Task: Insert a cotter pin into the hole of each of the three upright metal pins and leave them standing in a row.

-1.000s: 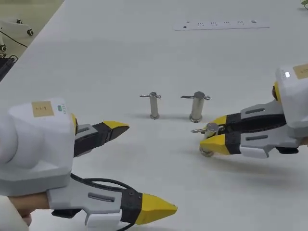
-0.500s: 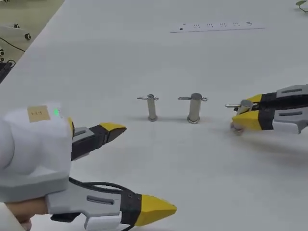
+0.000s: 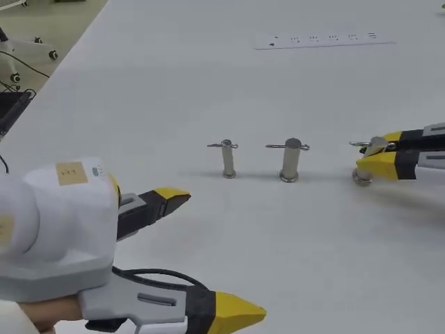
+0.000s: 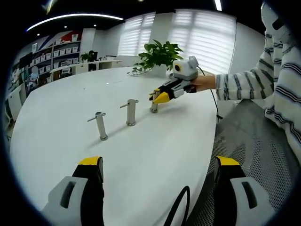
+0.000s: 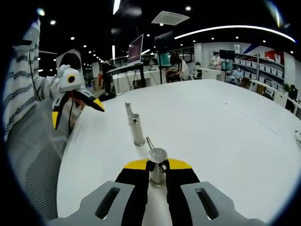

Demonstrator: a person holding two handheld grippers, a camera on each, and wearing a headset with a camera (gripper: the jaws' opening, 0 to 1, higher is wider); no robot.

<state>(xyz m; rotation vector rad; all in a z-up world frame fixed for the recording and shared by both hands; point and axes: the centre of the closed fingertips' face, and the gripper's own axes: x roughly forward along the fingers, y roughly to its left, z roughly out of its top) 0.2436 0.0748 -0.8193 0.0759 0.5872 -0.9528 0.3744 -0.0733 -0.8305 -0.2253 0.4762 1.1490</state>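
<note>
L gripper (image 3: 204, 257) low left, jaws wide apart, holding nothing. Next, first metal pin (image 3: 228, 160) upright on the white table (image 3: 208, 83), cotter (image 3: 221, 145) through its top. Second pin (image 3: 290, 161) just right, cottered too. Far right, R gripper (image 3: 373, 156) clamped on third pin (image 3: 377, 146), upright, in line w/ the others.
</note>
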